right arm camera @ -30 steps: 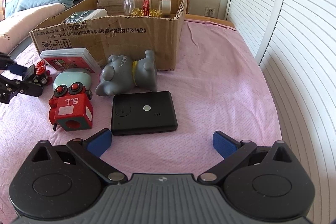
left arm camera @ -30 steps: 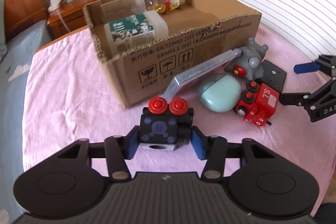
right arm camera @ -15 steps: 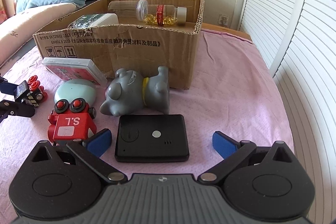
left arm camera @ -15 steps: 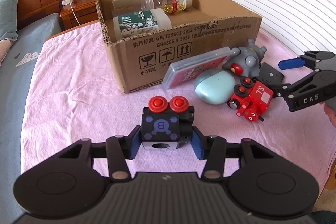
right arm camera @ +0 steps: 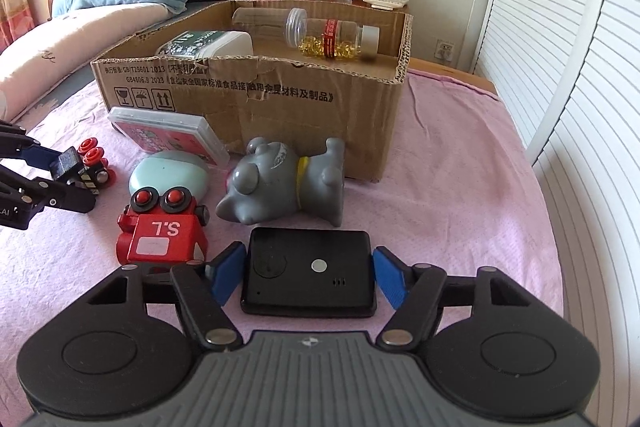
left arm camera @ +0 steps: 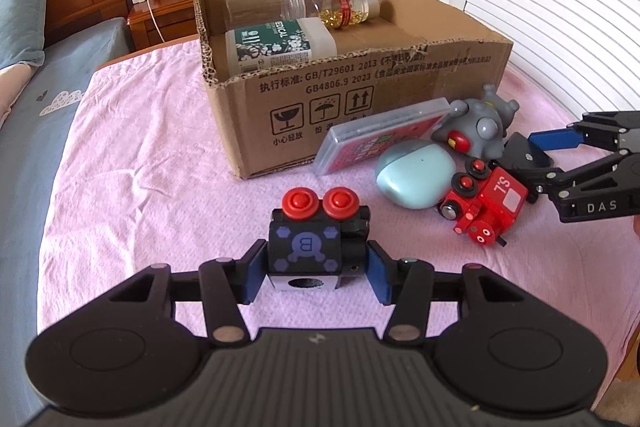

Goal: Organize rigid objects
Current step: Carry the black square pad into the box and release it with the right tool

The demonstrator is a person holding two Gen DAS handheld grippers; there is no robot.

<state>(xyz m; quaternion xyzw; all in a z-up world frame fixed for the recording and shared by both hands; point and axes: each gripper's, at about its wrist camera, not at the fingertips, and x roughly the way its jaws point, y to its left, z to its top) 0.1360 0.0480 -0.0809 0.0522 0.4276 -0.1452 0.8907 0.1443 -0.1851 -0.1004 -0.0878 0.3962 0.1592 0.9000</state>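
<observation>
Left, gripper (left arm camera: 316, 277) clamps blocky toy train (left arm camera: 318, 235); right gripper (right arm camera: 308, 277) straddles flat black slab (right arm camera: 310, 273).

The box (left arm camera: 352, 67) (right arm camera: 256, 83) and toys (left arm camera: 484, 203) (right arm camera: 164, 231) are seen close and low from both wrists, the left from the box's short side, the right from its long side

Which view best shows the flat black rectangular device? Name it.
The right wrist view: the flat black rectangular device lies whole between the open jaws. The left wrist view shows only a corner behind the red toy train.
</observation>
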